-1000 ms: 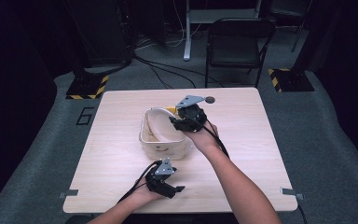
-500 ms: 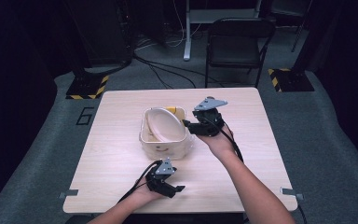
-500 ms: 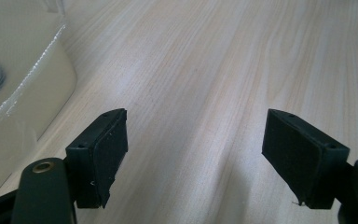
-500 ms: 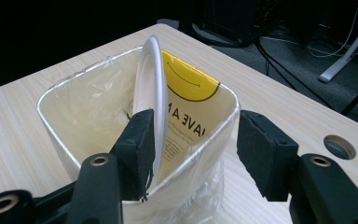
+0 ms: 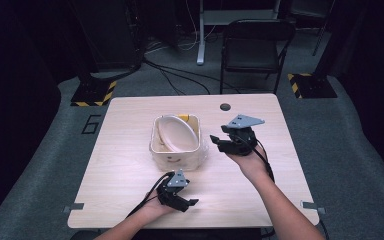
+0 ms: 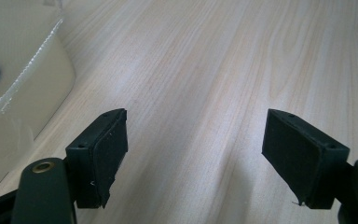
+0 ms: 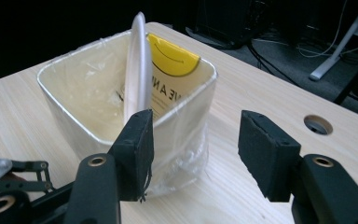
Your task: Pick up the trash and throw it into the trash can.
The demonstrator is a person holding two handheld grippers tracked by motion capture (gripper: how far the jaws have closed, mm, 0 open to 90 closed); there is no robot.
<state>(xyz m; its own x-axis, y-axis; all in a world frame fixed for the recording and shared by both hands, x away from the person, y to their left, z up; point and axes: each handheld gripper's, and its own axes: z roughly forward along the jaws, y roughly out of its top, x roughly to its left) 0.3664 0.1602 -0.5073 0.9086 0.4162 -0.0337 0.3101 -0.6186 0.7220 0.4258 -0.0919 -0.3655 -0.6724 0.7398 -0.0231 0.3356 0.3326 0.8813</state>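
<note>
One bin (image 5: 176, 145) at table (image 5: 130, 175) centre holding one plate (image 5: 176, 134) on edge; two grippers, both empty: right gripper (image 5: 219, 142) at bin's 3 o'clock, jaws just opening, left gripper (image 5: 189, 204) released at 6.

Plate (image 5: 172, 134) upright in bin (image 5: 176, 152) mid-table (image 5: 125, 165); right gripper (image 5: 219, 143) beside bin, left gripper (image 5: 187, 205) nearer.

A pale wooden bench (image 5: 130, 165) with a round hole (image 5: 225, 106) near its far edge. Beyond it stands a black folding chair (image 5: 252, 50) on grey carpet (image 5: 340, 150). Cables (image 5: 175, 75) trail across the floor, with yellow-black striped plates (image 5: 92, 94) either side.
</note>
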